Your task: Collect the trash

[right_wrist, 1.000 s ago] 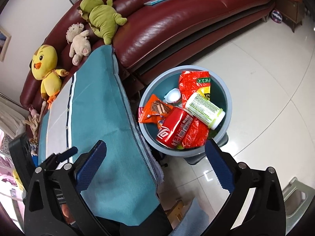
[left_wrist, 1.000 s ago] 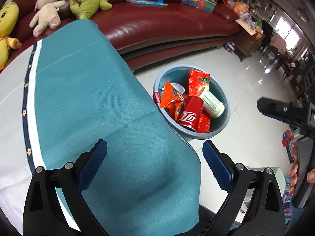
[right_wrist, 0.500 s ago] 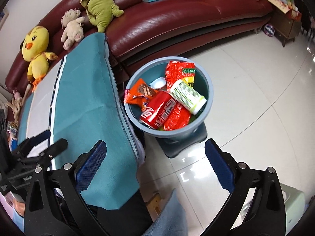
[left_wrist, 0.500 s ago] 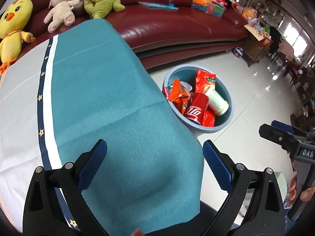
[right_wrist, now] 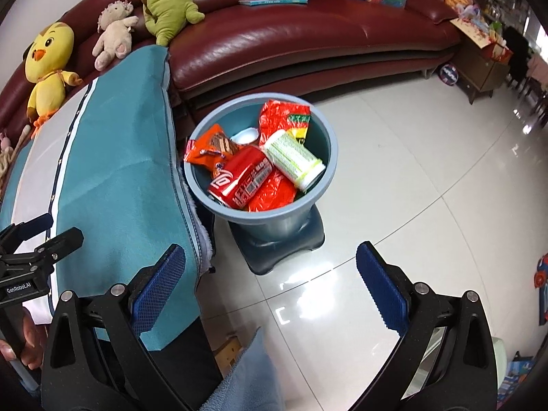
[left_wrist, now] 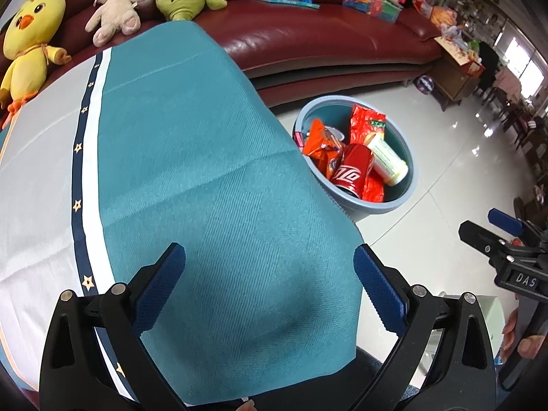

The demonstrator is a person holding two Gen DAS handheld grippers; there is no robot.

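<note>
1. While the left gripper (left_wrist: pixel 269 270) hangs over the surface (left_wrist: pixel 205 157), which is covered by a teal cloth, its jaws stand spread wide with nothing between the blue pads. No trash shows on the cloth ahead of or under them.
2. Ahead and to the right of those jaws, down on the floor (left_wrist: pixel 452 157) beside the surface, sits the bin (left_wrist: pixel 409 188). It holds a red can (left_wrist: pixel 352 171), an orange wrapper (left_wrist: pixel 320 144), a red bag (left_wrist: pixel 368 120) and a pale tube (left_wrist: pixel 388 159), piled to about rim height. I judge the bin was set close against the surface's edge so that things need only a short carry.
3. Far right of the left jaws, the right gripper (left_wrist: pixel 493 226) points toward the bin, with fingers (left_wrist: pixel 515 328) of the holding hand wrapped around its handle lower down.
4. From the right wrist view, the right gripper (right_wrist: pixel 270 272) is held high and tilted down at the floor, jaws spread and empty. The bin (right_wrist: pixel 291 205) lies ahead, roughly on their centre line, standing on a dark base (right_wrist: pixel 308 236).
5. Left of these jaws the left gripper (right_wrist: pixel 37 233) reaches over the cloth-covered surface (right_wrist: pixel 120 171), and its hand (right_wrist: pixel 24 346) grips the handle below.
6. Beyond the bin runs a red sofa (right_wrist: pixel 308 41) with a yellow toy (right_wrist: pixel 49 65), a beige toy (right_wrist: pixel 114 32) and a green toy (right_wrist: pixel 166 3), none of which reads as trash.
7. With both pairs of jaws bare and no loose trash in sight, the collecting looks done or close to it.
</note>
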